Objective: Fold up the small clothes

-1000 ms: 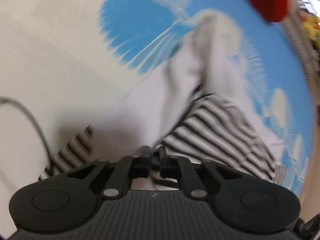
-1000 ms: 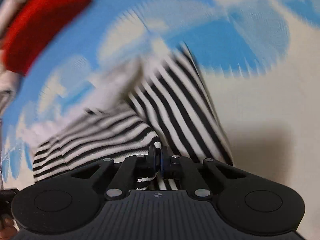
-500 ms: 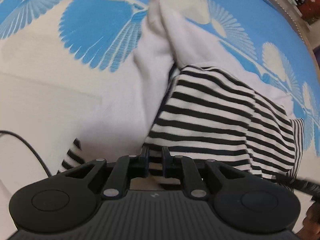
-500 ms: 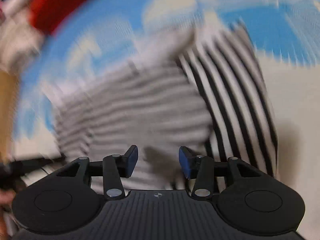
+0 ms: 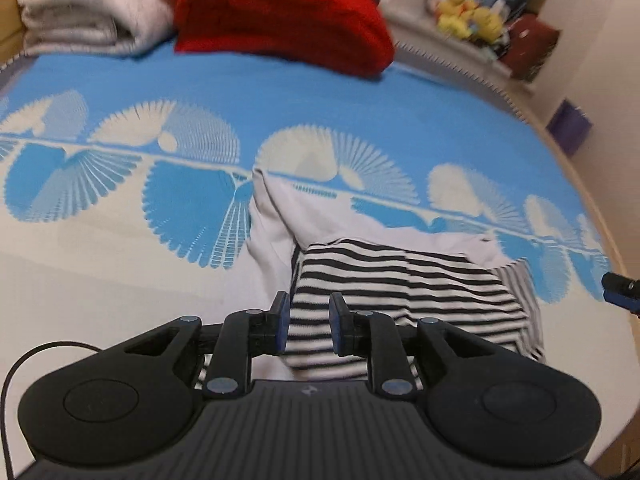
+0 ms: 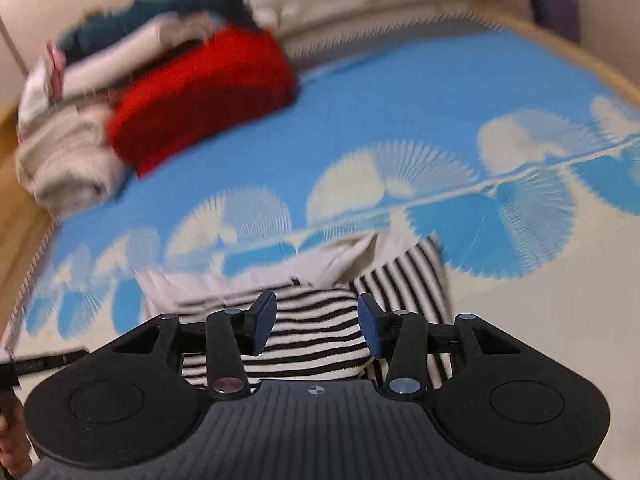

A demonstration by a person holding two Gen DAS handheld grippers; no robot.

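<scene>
Nearest the cameras, the left tongs (image 5: 306, 322) have just been opening to a narrow gap, pads clear of the cloth, nothing gripped. The right tongs (image 6: 316, 326) stand wider, also empty. Below both lies the black-and-white striped garment (image 5: 400, 280), folded on a white garment (image 5: 280, 220) (its edges poke out beyond). Both rest on the blue-and-cream patterned bedspread (image 5: 280, 100). Farther back sit a red cushion (image 5: 280, 12) and folded pale blankets (image 5: 88, 4).
</scene>
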